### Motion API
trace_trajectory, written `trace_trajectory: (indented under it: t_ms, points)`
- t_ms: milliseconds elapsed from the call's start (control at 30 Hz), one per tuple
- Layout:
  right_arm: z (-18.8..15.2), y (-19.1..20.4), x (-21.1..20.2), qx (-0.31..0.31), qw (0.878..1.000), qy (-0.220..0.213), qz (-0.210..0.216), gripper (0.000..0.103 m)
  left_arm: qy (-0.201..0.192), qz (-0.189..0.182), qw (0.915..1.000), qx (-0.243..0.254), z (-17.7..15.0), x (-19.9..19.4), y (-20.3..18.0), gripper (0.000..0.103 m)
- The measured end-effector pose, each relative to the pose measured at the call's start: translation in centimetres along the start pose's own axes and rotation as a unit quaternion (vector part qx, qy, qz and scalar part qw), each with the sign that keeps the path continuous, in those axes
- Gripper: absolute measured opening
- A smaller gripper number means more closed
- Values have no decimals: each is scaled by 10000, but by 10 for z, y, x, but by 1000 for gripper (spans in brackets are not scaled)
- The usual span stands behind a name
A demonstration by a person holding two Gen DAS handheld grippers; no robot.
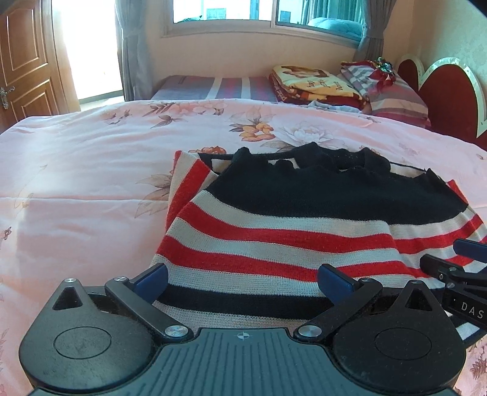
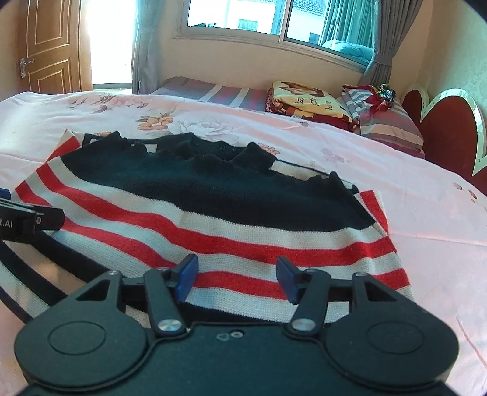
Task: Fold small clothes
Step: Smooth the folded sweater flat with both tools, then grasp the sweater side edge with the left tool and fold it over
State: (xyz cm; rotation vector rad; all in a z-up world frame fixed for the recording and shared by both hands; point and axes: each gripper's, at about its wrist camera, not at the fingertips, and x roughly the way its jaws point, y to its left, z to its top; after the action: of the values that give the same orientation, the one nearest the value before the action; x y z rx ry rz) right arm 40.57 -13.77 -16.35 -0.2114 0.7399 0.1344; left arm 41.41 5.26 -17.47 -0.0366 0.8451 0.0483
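I hold both grippers low over the near edge of the bed (image 1: 76, 189), pointing forward and downward at the striped sweater (image 1: 274, 231). My left gripper (image 1: 242, 281) has its fingers (image 1: 152, 281) wide apart, and the hem of the sweater lies between them; I cannot tell if they touch the cloth. My right gripper (image 2: 237, 278) is beside it, with fingers (image 2: 187, 278) about half spread over the red and white stripes, not pressing on anything. The sweater lies folded on the pink flowered quilt (image 2: 395, 189), near the front edge of the bed, its dark collar toward the far side. At the far edge there are folded blankets (image 1: 313, 85) and a striped pillow (image 2: 392, 121). Behind is a window (image 2: 274, 21) with grey curtains (image 1: 134, 51), and a wooden door (image 2: 51, 45) at the left.
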Motion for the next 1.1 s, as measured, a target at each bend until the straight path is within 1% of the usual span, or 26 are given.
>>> trace_trajectory:
  t_ms: [100,133,167,233,367,500,567,633,700,767,867,900,967,1033,1067,1100]
  points:
    - [0,-1,-9,114,9998,-152,44,57,127,51,9999,-58,-5,-7,1,103]
    - [-3,-1,-6,76,9999,-73,-7,57,180,10,9998,-108,-7,-10,3,103]
    - [-7,0,2,-17,9999,120,-26,58,216,-40,9996,-181,-11,-13,5,103]
    - [-10,-4,2,65,10000,64,20,59,212,-140,9990,-362,-19,-21,10,103]
    - [-9,-9,-3,170,9997,87,138,59,190,-293,9954,-893,-38,-38,27,103]
    - [-11,-12,-9,362,9991,52,233,59,267,-401,9880,-1465,-55,-45,40,103]
    - [-13,-11,-12,381,9990,17,234,59,325,-388,9831,-1760,-64,-45,46,103]
    - [-14,-11,-14,423,9988,-12,256,59,355,-454,9782,-1995,-73,-43,50,103]
    - [-15,-11,-16,467,9985,-8,295,59,389,-634,9708,-2281,-82,-37,54,103]
    - [-16,-10,-16,441,9986,-19,290,59,401,-910,9606,-2597,-87,-28,57,103]
    - [-18,-10,-16,438,9986,-22,283,59,152,-1050,9542,-2798,-90,-19,57,103]
    - [-18,-10,-15,437,9986,-23,283,59,80,-1131,9502,-2902,-89,-15,59,103]
    - [-18,-10,-15,410,9988,-30,277,59,-79,-1272,9394,-3181,-87,-7,64,103]
    - [-18,-10,-14,397,9988,-42,274,59,-262,-1328,9296,-3427,-85,1,68,103]
    - [-18,-10,-14,399,9988,-50,270,59,-336,-1305,9275,-3487,-84,6,67,100]
    - [-18,-10,-13,410,9988,-55,268,60,-398,-1277,9265,-3517,-81,10,66,95]
